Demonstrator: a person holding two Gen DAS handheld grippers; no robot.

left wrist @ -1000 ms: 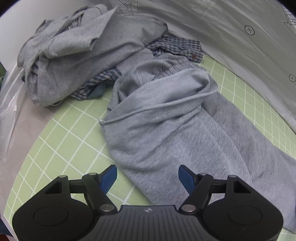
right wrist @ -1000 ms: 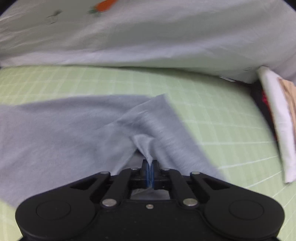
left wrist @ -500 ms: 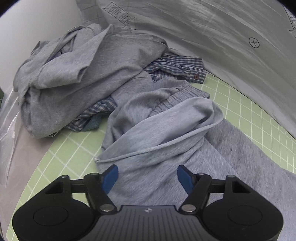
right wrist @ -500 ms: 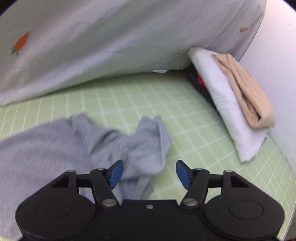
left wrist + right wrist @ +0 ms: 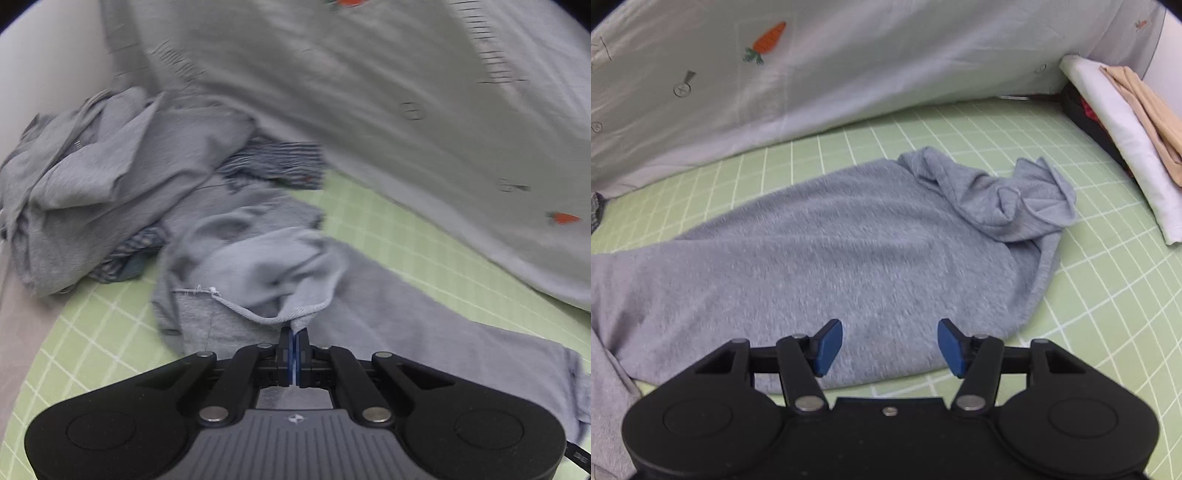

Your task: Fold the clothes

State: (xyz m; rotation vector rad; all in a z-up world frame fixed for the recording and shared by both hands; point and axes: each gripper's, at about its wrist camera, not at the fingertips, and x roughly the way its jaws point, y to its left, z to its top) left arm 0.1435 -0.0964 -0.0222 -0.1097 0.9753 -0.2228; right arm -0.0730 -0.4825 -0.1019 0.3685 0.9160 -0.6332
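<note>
Grey sweatpants (image 5: 399, 314) lie stretched over the green grid mat (image 5: 406, 243). My left gripper (image 5: 294, 341) is shut on the hemmed edge at their bunched end, lifting a fold of grey cloth. In the right wrist view the same grey sweatpants (image 5: 827, 266) spread flat, with a crumpled end (image 5: 1008, 195) at the far right. My right gripper (image 5: 889, 345) hovers open just above the near edge of the fabric, nothing between its blue pads.
A heap of grey clothes (image 5: 99, 177) with a checked shirt (image 5: 273, 166) sits at the back left. A pale sheet with carrot prints (image 5: 827, 70) runs along the back. Folded white and beige cloths (image 5: 1126, 122) lie at the right on the mat (image 5: 1100, 266).
My left gripper went from open to shut on the sweatpants' edge and lifted it. My right gripper let go of the grey fabric, opened and drew back.
</note>
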